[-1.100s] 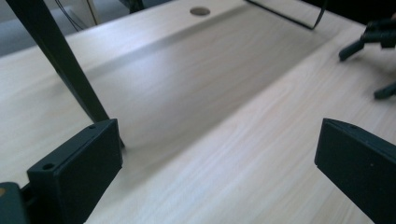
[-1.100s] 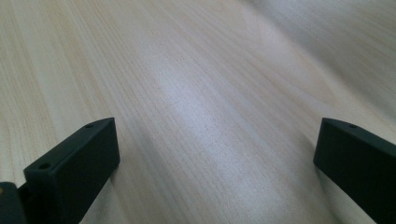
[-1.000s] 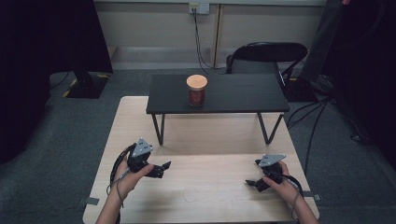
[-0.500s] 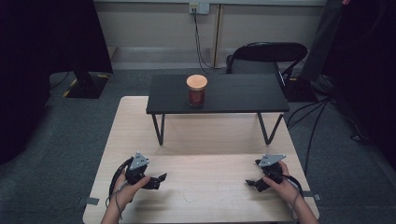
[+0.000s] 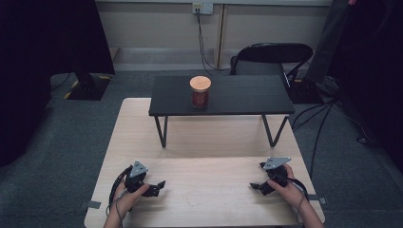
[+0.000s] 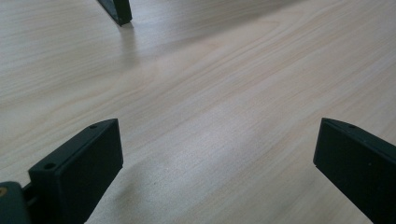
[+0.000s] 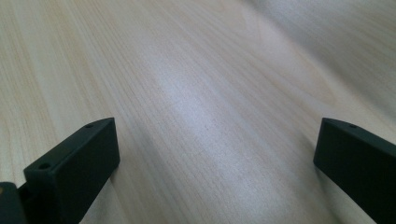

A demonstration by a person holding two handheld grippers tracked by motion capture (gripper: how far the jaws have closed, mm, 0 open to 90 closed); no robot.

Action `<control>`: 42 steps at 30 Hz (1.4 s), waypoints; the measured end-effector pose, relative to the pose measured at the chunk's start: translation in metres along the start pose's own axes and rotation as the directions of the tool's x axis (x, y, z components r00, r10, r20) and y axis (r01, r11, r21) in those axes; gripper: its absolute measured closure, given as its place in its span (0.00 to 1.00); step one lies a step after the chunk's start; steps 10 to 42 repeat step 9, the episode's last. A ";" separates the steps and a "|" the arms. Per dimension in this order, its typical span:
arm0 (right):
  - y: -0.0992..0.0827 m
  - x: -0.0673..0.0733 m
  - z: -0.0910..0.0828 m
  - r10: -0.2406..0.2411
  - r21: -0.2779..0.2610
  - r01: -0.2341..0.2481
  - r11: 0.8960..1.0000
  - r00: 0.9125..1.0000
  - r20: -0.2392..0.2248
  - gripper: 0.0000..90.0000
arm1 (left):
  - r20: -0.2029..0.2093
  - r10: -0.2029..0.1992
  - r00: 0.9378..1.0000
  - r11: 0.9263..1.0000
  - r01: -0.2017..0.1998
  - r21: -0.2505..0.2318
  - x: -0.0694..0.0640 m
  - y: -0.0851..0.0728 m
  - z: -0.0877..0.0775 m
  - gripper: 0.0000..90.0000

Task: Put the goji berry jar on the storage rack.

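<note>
The fingers of the left gripper stand wide apart over bare wood, grasping nothing, and the fingers of the right gripper are spread just as wide, also with nothing between them. Both grippers sit low at the near edge of the light wooden table, each held in one of the person's hands, their tips turned inward toward each other across an open stretch of tabletop.

The jar, a clear one with reddish contents and a round wooden lid, stands upright well beyond both sets of fingers, up on the small black raised table that straddles the far half of the wood. It lies ahead of the gap between the two grippers, a little nearer the left one's side. One foot of that black table shows ahead of the left fingers.
</note>
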State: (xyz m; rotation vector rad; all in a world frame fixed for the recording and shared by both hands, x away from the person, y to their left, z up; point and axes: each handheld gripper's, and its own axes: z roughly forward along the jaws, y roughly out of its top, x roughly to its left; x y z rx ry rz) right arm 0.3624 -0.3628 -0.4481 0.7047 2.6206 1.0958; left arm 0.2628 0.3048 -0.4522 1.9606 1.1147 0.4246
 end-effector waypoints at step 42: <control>0.000 0.000 0.000 0.000 0.000 0.000 1.000 1.000 0.000 0.00 | -0.012 -0.009 1.000 1.000 0.009 0.020 0.000 -0.003 0.003 0.01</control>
